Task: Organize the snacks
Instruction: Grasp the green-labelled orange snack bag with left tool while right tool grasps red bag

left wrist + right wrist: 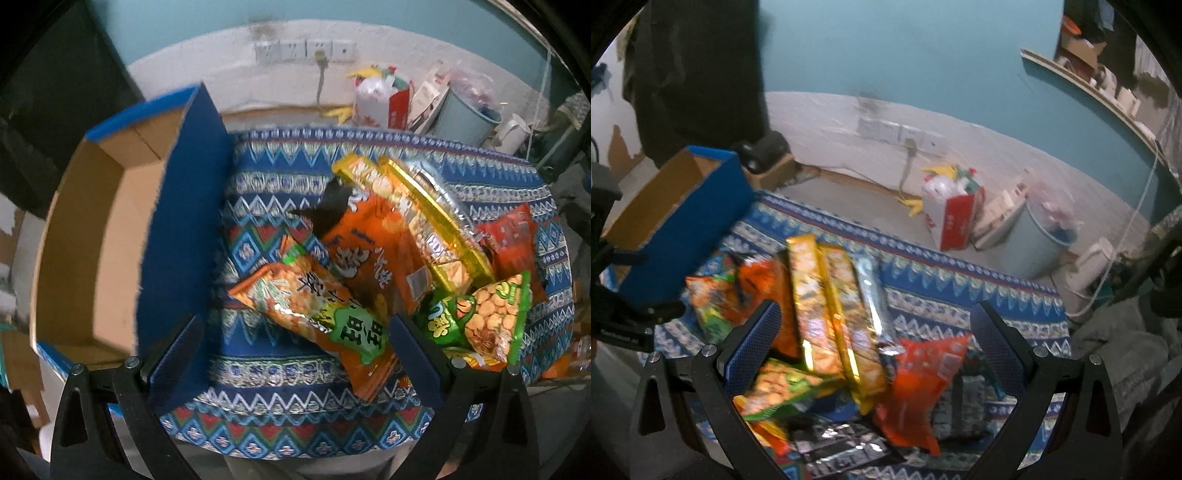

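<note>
A pile of snack packets lies on a patterned blue cloth (280, 192). An orange-and-green packet (314, 314) lies between the fingers of my left gripper (295, 354), which is open above the cloth. Behind it are an orange bag (373, 254), long gold packets (436, 225), a green nut packet (491, 321) and a red packet (513, 236). An open blue cardboard box (110, 236) stands at the left. My right gripper (875, 350) is open above the gold packets (831, 314) and a red packet (923, 380). The box (676, 218) shows at the left.
On the floor behind the cloth stand a red-and-white bag (949, 218), a pale blue bin (1038, 243) and a white kettle (1089, 266). A cable hangs from wall sockets (306, 51). My left gripper's body (617, 314) is at the left edge.
</note>
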{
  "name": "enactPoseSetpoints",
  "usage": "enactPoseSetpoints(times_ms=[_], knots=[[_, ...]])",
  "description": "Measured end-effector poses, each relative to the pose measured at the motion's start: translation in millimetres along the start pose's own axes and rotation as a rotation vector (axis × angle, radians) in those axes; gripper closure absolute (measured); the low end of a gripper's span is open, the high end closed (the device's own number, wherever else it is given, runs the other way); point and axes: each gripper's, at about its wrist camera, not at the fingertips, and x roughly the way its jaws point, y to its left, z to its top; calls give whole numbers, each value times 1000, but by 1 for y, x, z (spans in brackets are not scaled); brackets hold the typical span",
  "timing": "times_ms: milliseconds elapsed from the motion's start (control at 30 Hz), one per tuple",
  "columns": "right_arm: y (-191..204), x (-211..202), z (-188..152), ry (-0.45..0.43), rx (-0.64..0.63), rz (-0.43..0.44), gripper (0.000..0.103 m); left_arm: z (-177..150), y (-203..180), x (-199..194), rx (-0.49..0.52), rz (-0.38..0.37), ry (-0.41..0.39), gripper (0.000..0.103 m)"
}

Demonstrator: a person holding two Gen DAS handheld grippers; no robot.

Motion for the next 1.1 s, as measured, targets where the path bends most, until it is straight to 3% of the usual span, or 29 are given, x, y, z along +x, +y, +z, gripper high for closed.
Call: enactPoseSetpoints(times_ms=[400,900,1033,1100], knots=[[-41,30,-26,115,95,-42,3,2,-6,56,-112,-16,143,1],[-66,93,-63,321,168,-78,3,6,10,102,-229,-23,221,2],[-66,111,-74,381,156,-75,4,10,3,103,-179,-22,205,12],[-64,118,-80,401,141,-75,7,11,1,100,-157,-27,199,25]])
